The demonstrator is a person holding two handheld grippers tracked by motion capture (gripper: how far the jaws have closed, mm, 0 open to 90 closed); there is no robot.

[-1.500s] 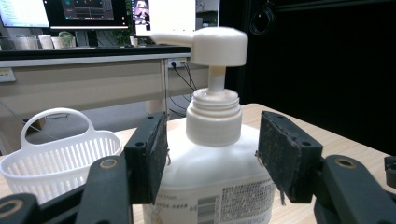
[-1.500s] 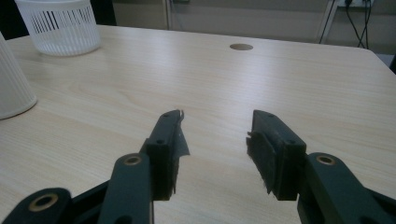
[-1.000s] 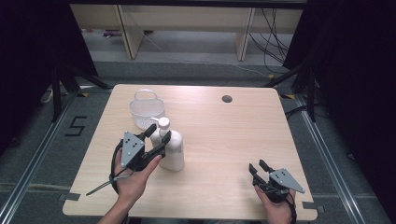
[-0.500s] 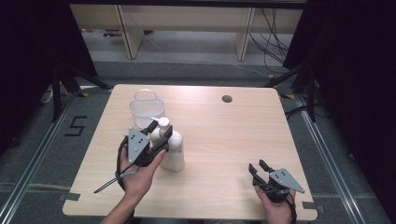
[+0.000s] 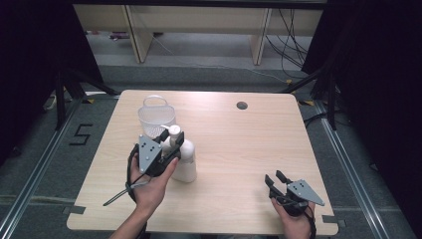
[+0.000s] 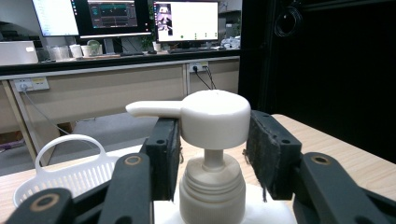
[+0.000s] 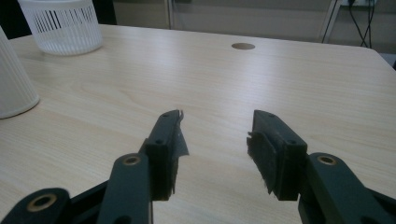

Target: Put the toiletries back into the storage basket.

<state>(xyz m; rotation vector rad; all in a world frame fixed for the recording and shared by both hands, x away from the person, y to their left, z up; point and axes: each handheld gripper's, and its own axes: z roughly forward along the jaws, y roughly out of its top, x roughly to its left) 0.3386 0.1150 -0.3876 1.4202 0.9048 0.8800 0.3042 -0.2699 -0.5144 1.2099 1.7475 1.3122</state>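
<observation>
Step in hand, as I read it: gripping the pump bottle by its top. Work from the big stuff down. The tabletop is your support, so keep the bottle base flat on it and don't drag it sideways. The basket stands just behind the bottle, so any lift should go straight up and stay off its rim and handle. The pump bottle stands upright near the left front of the tabletop. It looks top-heavy to hold this way, so squeeze level, not tilted. The left tongs straddle the pump head, one pad on each side. Their jaws have just been closing and the pads look to be meeting the head's sides. Keep them on the wide cap, not down on the thin stem, and clear of the nozzle, which points off to the left in the left gripper view. The right tongs sit open and empty, low over the tabletop at the right front, well apart from the bottle. Leave them parked.
</observation>
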